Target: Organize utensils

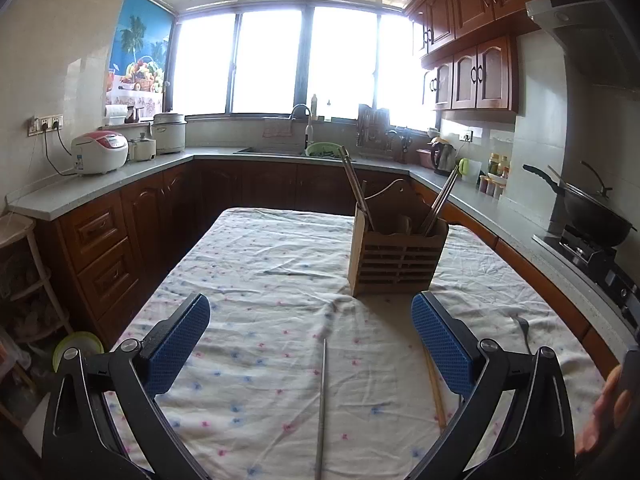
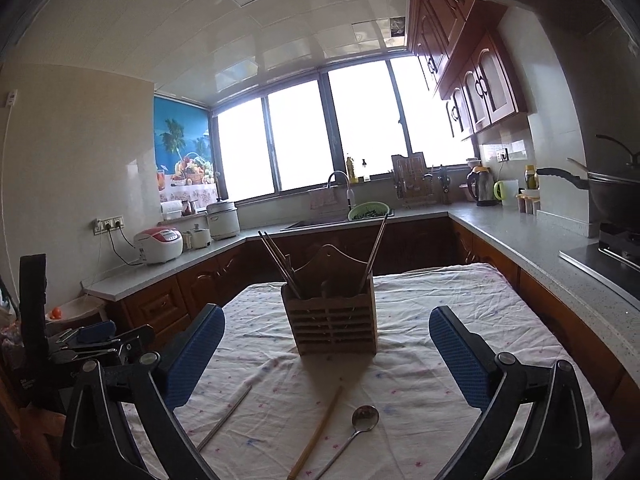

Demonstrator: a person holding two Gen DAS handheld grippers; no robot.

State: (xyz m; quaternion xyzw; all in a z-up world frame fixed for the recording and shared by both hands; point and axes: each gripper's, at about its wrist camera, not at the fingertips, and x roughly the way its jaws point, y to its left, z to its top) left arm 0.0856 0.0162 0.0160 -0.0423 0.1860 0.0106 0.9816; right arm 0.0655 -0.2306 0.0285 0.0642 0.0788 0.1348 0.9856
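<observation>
A wooden utensil holder (image 1: 394,256) stands on the cloth-covered table (image 1: 248,264) with several chopsticks leaning in it; it also shows in the right wrist view (image 2: 334,318). A metal chopstick (image 1: 322,404) lies on the cloth between the open fingers of my left gripper (image 1: 310,316). A wooden chopstick (image 1: 436,396) lies by its right finger. My right gripper (image 2: 326,330) is open and empty, above a wooden chopstick (image 2: 318,432), a metal spoon (image 2: 358,426) and a metal chopstick (image 2: 226,418). The left gripper (image 2: 96,340) appears at the left edge of the right wrist view.
Kitchen counters (image 1: 120,176) run around the table on three sides. A rice cooker (image 1: 100,152) is on the left, a sink with a green colander (image 1: 322,149) at the back, and a wok on the stove (image 1: 592,216) on the right.
</observation>
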